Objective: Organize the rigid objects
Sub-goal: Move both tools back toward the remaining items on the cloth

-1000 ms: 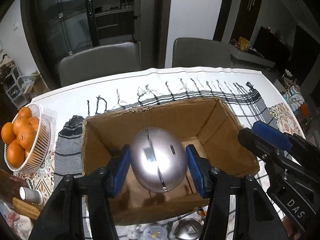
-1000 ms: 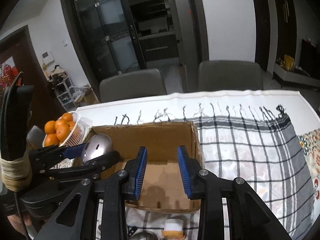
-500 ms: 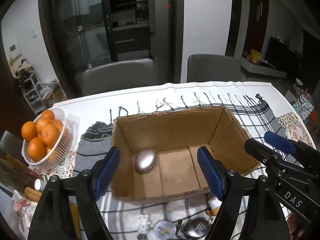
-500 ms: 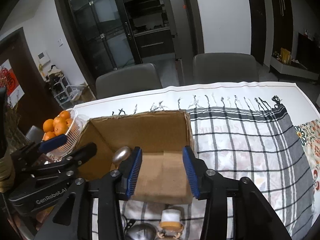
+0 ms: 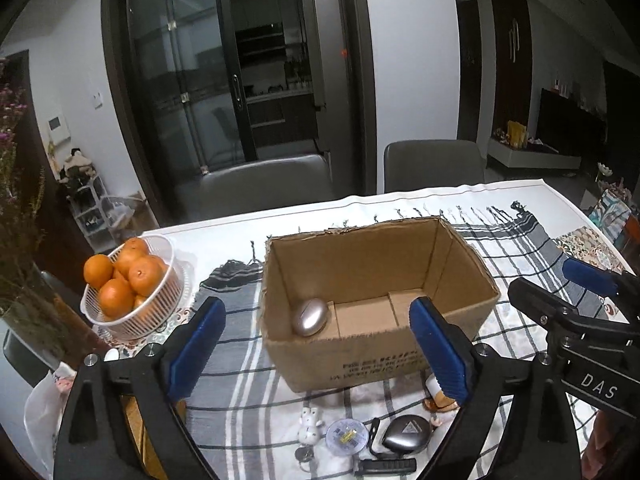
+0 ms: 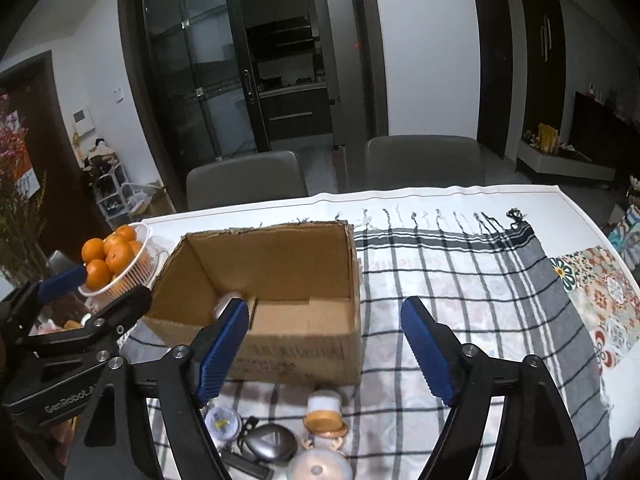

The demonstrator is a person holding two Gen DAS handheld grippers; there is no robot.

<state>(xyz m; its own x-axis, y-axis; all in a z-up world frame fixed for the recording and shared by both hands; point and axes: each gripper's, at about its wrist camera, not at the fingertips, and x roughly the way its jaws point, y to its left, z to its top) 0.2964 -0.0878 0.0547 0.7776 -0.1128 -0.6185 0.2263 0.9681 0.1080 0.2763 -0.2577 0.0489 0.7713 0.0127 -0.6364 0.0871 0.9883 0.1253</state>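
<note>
With the silver egg (image 5: 310, 317) already lying in the cardboard box (image 5: 376, 364), your left gripper (image 5: 316, 356) and right gripper (image 6: 326, 354) are both opening on nothing, so next reach for the small trinkets (image 6: 322, 408) in front of the box.

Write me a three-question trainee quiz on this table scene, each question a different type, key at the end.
1. True or false: the silver egg-shaped object lies inside the cardboard box.
2. Multiple choice: the white basket holds A) lemons B) oranges C) eggs.
3. Fill in: the left claw grips ____.

Key: 1 true. 2 B, oranges. 3 nothing; its jaws are opening with nothing between them. The right claw is also opening and empty. Small items wait on the checked cloth in front of the box.
</note>
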